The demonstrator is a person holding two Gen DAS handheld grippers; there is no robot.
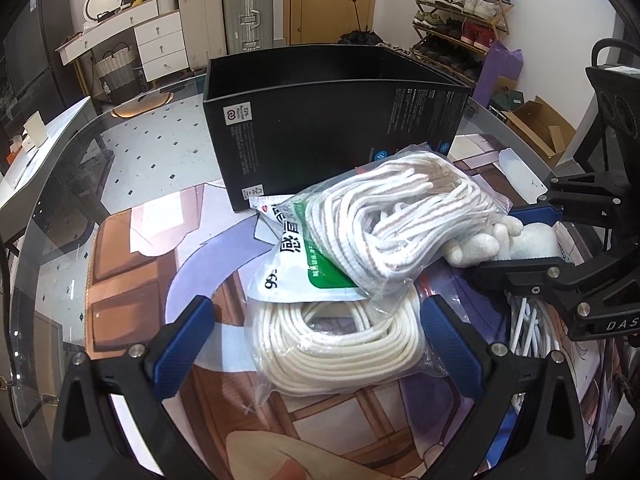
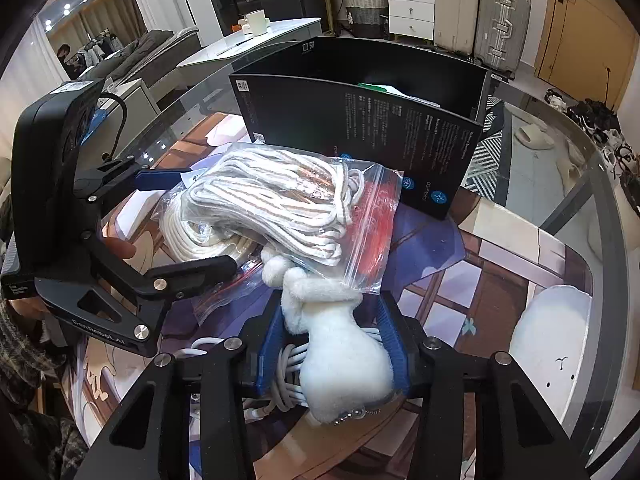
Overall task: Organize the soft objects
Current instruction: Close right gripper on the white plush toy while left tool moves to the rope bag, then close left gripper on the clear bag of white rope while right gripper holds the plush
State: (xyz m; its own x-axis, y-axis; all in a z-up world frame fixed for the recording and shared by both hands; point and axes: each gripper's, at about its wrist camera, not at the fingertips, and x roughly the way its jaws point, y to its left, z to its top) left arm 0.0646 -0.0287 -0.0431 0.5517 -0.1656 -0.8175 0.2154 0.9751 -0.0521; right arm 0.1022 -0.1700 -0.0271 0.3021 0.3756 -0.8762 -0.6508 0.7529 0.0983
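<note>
A white plush toy (image 2: 340, 356) lies on a bundle of white cable (image 2: 288, 364), and my right gripper (image 2: 334, 344) is shut on it, blue pads against both its sides. In the left wrist view the same toy (image 1: 536, 240) sits between the right gripper's fingers (image 1: 520, 276). My left gripper (image 1: 320, 340) stands open around a bagged coil of white rope (image 1: 336, 344) without pressing on it. A zip bag of striped cords (image 1: 400, 216) lies on top of the coil and a green-and-white packet (image 1: 304, 256). The open black box (image 1: 332, 120) stands just behind the pile.
Everything rests on a printed mat (image 1: 120, 264) on a round glass table (image 2: 580, 184). A white flat slipper-like thing (image 2: 552, 340) lies on the right. Something green and white (image 2: 376, 88) shows inside the box. A sleeve (image 2: 24, 344) is at the left edge.
</note>
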